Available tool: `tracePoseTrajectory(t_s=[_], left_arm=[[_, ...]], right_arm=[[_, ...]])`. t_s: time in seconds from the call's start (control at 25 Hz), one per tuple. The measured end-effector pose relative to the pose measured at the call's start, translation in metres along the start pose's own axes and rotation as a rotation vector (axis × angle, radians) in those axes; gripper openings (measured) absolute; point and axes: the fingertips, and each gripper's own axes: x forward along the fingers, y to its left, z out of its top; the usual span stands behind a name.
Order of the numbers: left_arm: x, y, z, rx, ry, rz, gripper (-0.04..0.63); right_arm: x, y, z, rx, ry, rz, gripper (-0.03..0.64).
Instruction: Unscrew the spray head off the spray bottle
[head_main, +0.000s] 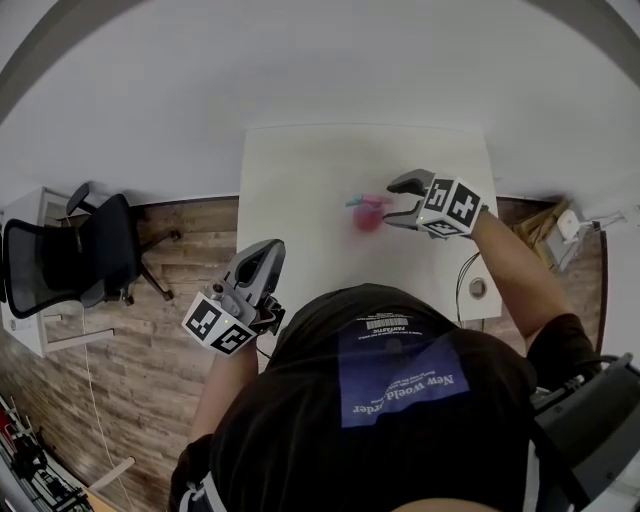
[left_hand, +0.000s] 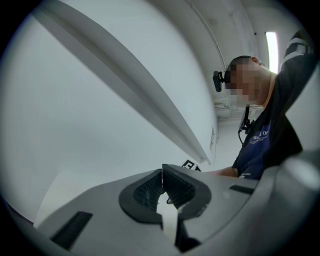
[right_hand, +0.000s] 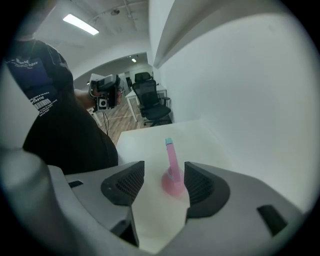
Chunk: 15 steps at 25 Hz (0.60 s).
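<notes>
We're holding the right tool (right_hand: 164, 172) wide open over the table (head_main: 300, 180), the pink spray head (right_hand: 171, 172) sitting between its jaws, just beside one pad. Our left tool (left_hand: 162, 172) is hanging shut, empty.

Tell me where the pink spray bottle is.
The pink spray bottle is on the white table, right of centre in the head view, between the open jaws of the right gripper.

Head cam looks steeply down on your table (head_main: 300, 180). Left gripper cam tilts up at wall (left_hand: 75, 100) and your torso (left_hand: 265, 145). Right gripper cam sits low, close on the spray bottle (right_hand: 172, 172), sharing that table.
</notes>
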Motion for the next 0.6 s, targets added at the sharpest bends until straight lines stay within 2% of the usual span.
tracePoseTrajectory(t_s=[0.44,0.6], left_arm=[[-0.005,0.005,-0.005,-0.011,-0.009,0.031,-0.009],[-0.011,0.009,-0.007,-0.020,-0.013,0.048,-0.009]], right_arm=[[0.056,-0.018,-0.025,-0.062,0.314,0.067,0.224],[0.069,-0.023,-0.035,-0.061,0.375,0.068,0.222]])
